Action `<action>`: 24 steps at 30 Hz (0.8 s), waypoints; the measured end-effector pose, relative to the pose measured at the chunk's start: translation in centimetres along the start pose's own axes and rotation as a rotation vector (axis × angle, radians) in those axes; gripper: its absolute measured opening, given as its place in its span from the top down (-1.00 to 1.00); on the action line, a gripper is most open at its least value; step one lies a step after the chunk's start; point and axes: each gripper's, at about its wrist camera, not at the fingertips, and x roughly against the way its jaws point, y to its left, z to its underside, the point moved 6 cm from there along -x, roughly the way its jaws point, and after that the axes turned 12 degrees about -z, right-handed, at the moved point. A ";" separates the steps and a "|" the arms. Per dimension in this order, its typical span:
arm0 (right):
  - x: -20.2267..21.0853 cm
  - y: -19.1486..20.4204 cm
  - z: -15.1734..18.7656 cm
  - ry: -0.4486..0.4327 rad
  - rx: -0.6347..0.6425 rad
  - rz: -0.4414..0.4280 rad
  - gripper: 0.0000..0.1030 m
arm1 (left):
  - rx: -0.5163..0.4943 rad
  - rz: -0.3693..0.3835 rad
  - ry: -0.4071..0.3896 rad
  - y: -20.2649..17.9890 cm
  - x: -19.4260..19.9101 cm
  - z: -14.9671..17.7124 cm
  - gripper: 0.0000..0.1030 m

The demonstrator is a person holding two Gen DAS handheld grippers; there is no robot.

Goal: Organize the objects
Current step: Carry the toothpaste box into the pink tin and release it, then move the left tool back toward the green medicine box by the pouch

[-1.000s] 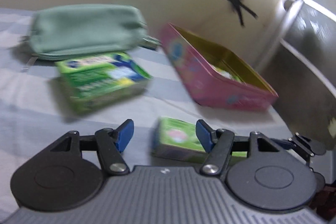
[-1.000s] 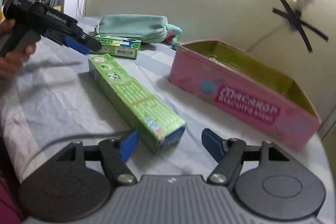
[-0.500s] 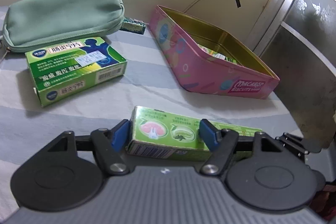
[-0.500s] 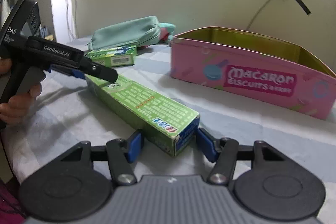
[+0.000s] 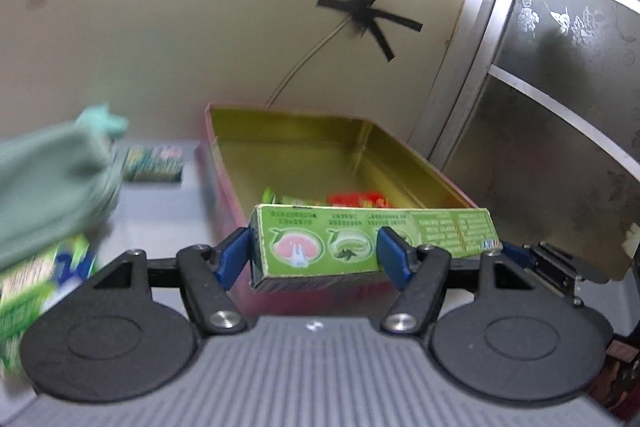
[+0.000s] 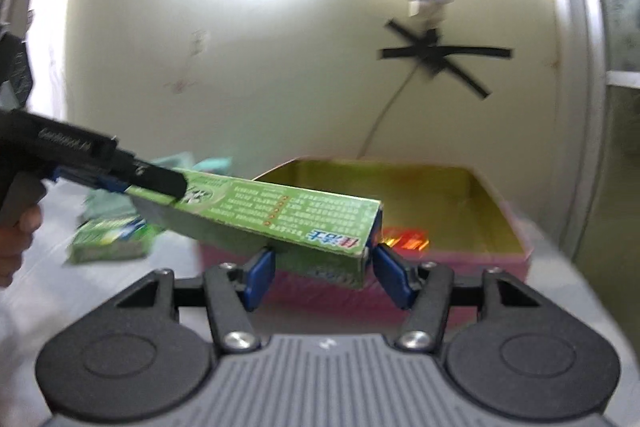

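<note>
Long green carton (image 5: 372, 243) is off the table, carried over the near wall of the pink tin (image 5: 288, 131). Left gripper (image 5: 314, 255) jaws clamp one end, right gripper (image 6: 324, 273) jaws clamp the other. Both views blurred.

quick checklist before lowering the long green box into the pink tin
1. Left gripper jaws clamp one end of the long green box: ok.
2. Right gripper jaws clamp the other end: ok.
3. Box off the table, roughly level: ok.
4. Box above the pink tin: ok.
5. Tin has room beside the red packet: ok.
6. Box length fits the tin: cannot tell.
</note>
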 end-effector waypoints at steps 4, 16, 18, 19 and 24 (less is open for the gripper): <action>-3.2 -3.3 -1.6 0.018 -0.041 0.044 -0.05 | -0.007 -0.024 -0.007 -0.9 -3.6 -2.3 -0.37; -8.9 -7.7 -1.1 -0.008 -0.083 0.215 -0.05 | 0.001 -0.115 0.059 -1.0 -10.5 -3.8 -0.38; -8.8 -7.5 -0.7 -0.002 -0.061 0.224 -0.05 | -0.043 -0.123 0.043 -1.3 -10.5 -3.4 -0.38; -8.8 -7.5 -0.5 -0.002 -0.047 0.232 -0.05 | -0.064 -0.131 0.036 -1.5 -10.7 -3.2 -0.38; -8.2 -7.2 -0.5 -0.026 -0.061 0.226 -0.05 | -0.103 -0.139 0.050 -2.1 -11.0 -1.9 -0.39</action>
